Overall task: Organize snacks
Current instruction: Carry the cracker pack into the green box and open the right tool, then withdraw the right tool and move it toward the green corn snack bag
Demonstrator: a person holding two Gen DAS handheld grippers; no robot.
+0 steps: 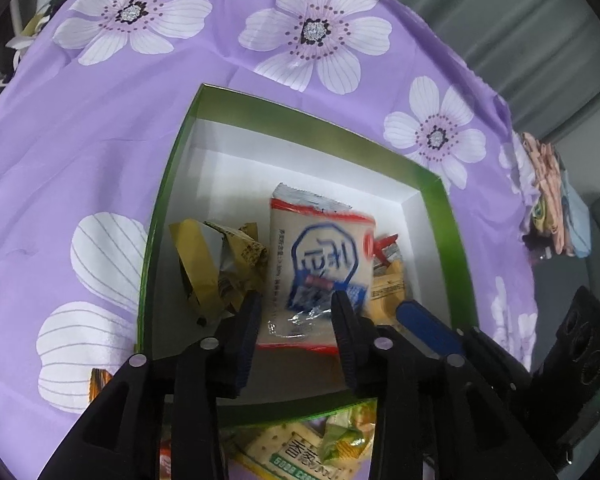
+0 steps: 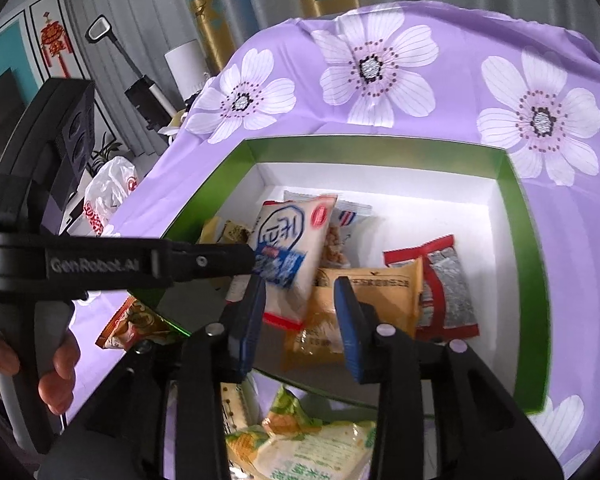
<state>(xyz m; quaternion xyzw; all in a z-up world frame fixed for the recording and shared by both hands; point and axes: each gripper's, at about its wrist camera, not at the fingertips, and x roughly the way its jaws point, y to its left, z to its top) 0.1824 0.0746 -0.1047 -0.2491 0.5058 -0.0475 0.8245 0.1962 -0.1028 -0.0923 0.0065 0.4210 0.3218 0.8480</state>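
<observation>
A cream snack packet with a blue emblem point(image 1: 320, 264) stands tilted inside the green-rimmed white box point(image 1: 172, 184), leaning over an orange packet point(image 2: 364, 300). The left gripper point(image 1: 296, 300) has its fingers apart astride the packet's lower end; the right gripper point(image 2: 300, 292) hangs over the orange packet, jaws parted, gripping nothing. The box sits on a purple floral cloth point(image 1: 80, 140).

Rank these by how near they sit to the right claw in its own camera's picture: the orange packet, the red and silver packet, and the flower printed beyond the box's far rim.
1. Orange packet: lying in the box directly between and ahead of the right claw.
2. Red and silver packet: farther right in the box.
3. White flower: on the purple cloth past the far rim.
</observation>
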